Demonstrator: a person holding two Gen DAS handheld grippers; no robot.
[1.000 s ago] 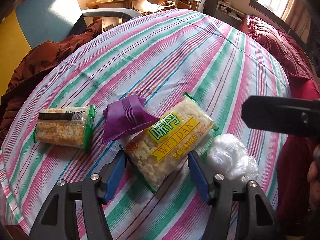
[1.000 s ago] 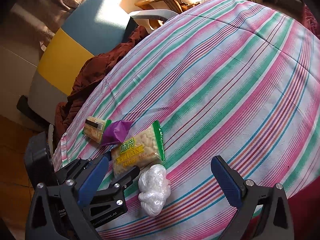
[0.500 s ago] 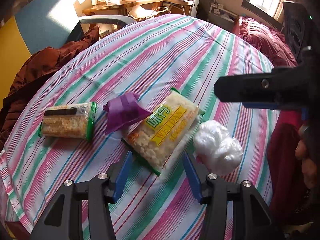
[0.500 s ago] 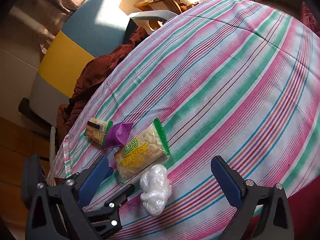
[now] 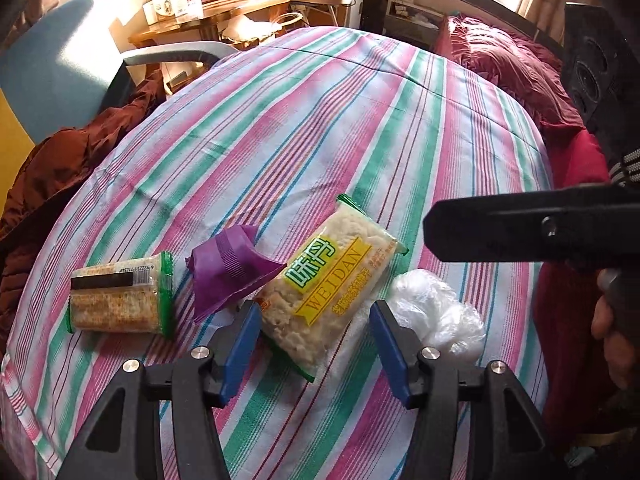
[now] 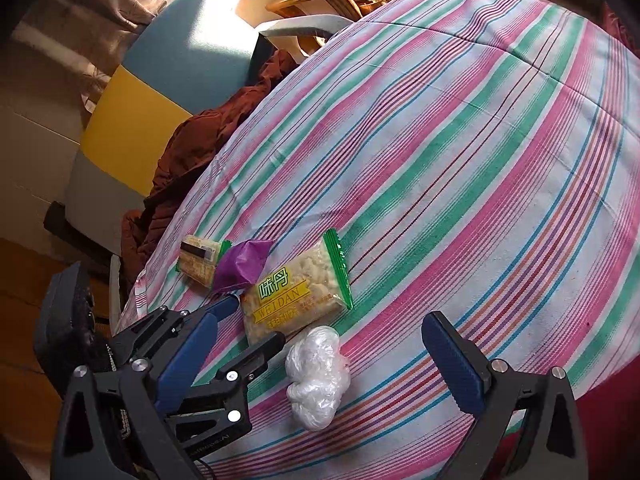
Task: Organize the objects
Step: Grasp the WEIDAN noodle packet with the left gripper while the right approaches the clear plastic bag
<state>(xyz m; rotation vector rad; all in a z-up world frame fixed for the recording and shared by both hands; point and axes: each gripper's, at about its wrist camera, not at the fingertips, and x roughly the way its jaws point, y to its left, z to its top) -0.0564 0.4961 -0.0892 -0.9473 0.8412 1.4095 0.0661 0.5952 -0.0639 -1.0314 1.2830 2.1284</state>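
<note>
Left wrist view: the left gripper [image 5: 314, 342] is spread open, its 2 blue fingers [image 5: 240, 344] on either side of the near end of the WEIDAN snack pack [image 5: 332, 288] on the striped cloth [image 5: 320, 140]. A purple wrapper [image 5: 228, 268] touches this pack. Further left lies a cracker pack [image 5: 120, 300].

Right wrist view: the right gripper [image 6: 320, 364] is wide open above a white plastic bag [image 6: 318, 372], which lies just beside the snack pack.
</note>
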